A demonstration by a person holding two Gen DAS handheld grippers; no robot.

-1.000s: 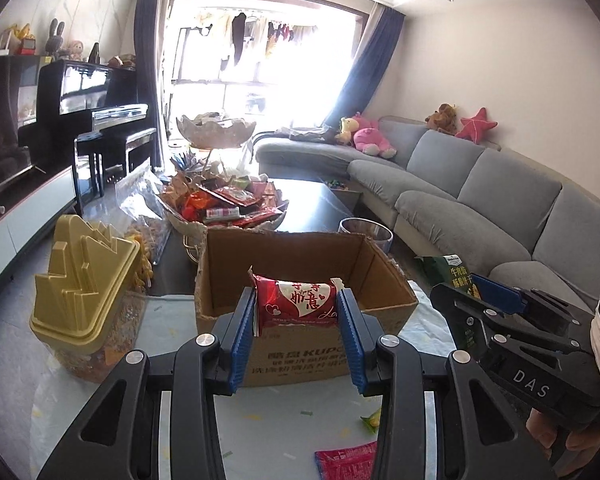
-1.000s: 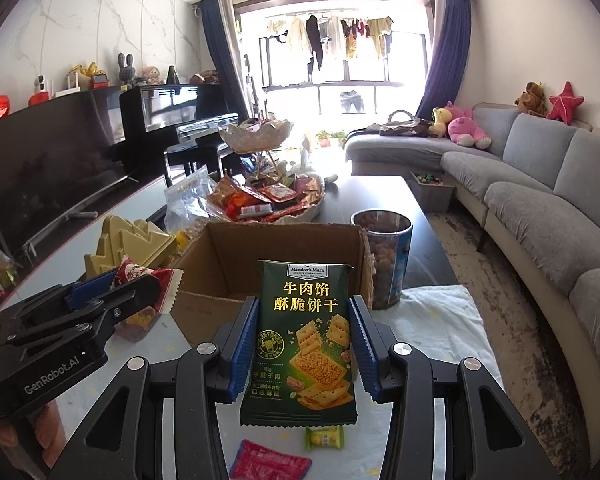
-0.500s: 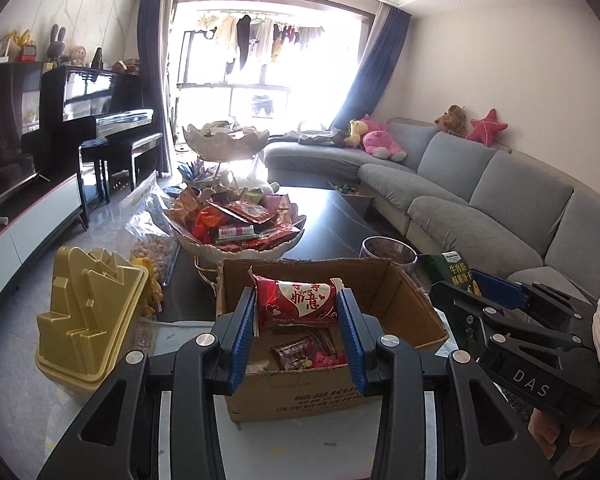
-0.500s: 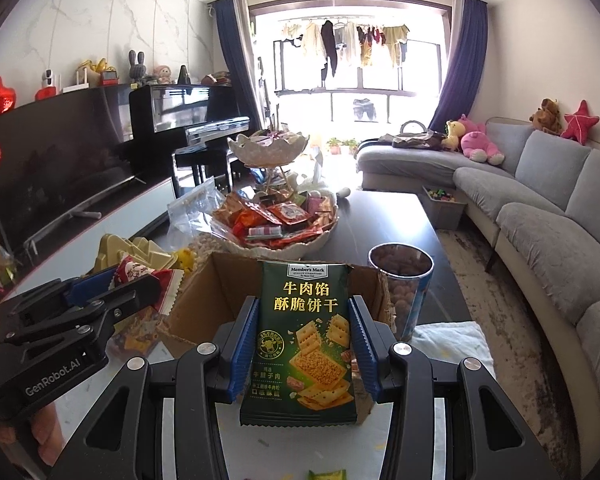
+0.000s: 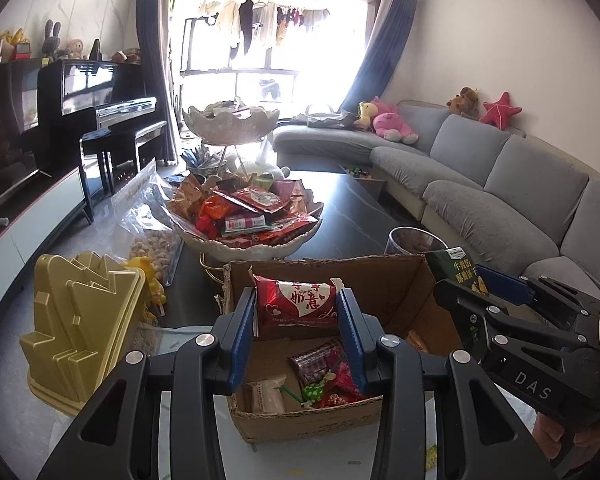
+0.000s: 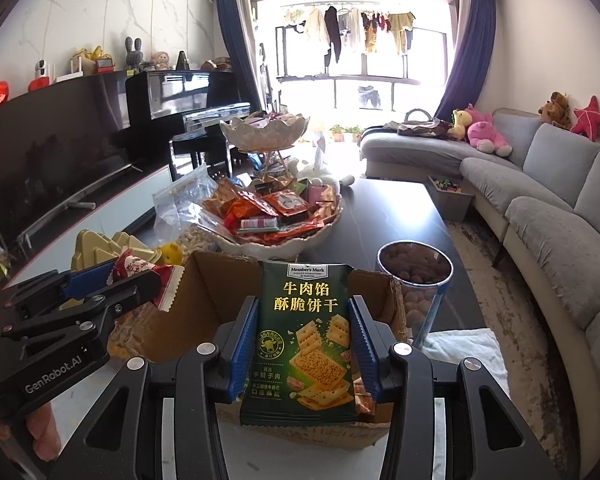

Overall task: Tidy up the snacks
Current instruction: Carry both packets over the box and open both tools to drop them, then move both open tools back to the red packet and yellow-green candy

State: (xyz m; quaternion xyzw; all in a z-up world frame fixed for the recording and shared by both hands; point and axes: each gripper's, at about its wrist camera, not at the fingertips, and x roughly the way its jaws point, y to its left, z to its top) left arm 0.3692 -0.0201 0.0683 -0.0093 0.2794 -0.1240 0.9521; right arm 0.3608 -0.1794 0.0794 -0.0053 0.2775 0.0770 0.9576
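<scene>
My left gripper [image 5: 296, 308] is shut on a red snack packet [image 5: 296, 304] with white lettering, held over the open cardboard box [image 5: 384, 296]. Several small wrapped snacks [image 5: 320, 376] lie on the box floor. My right gripper [image 6: 303, 320] is shut on a dark green cracker packet [image 6: 304, 340], upright above the same box [image 6: 208, 292]. In the left wrist view the right gripper [image 5: 472, 280] and its green packet [image 5: 462, 270] show at the right. In the right wrist view the left gripper [image 6: 140, 276] with the red packet [image 6: 138, 266] shows at the left.
A white two-tier bowl stand [image 5: 244, 240] heaped with snacks stands behind the box on the dark table [image 6: 392, 208]. A gold lid on a jar [image 5: 80, 320] and a nut bag [image 5: 148, 216] sit left. A clear tub of round snacks [image 6: 416, 280] stands right. Grey sofa [image 5: 500, 200] beyond.
Both grippers moved forward with their packets, from in front of the box to over it. The box interior and the snacks in it have come into view.
</scene>
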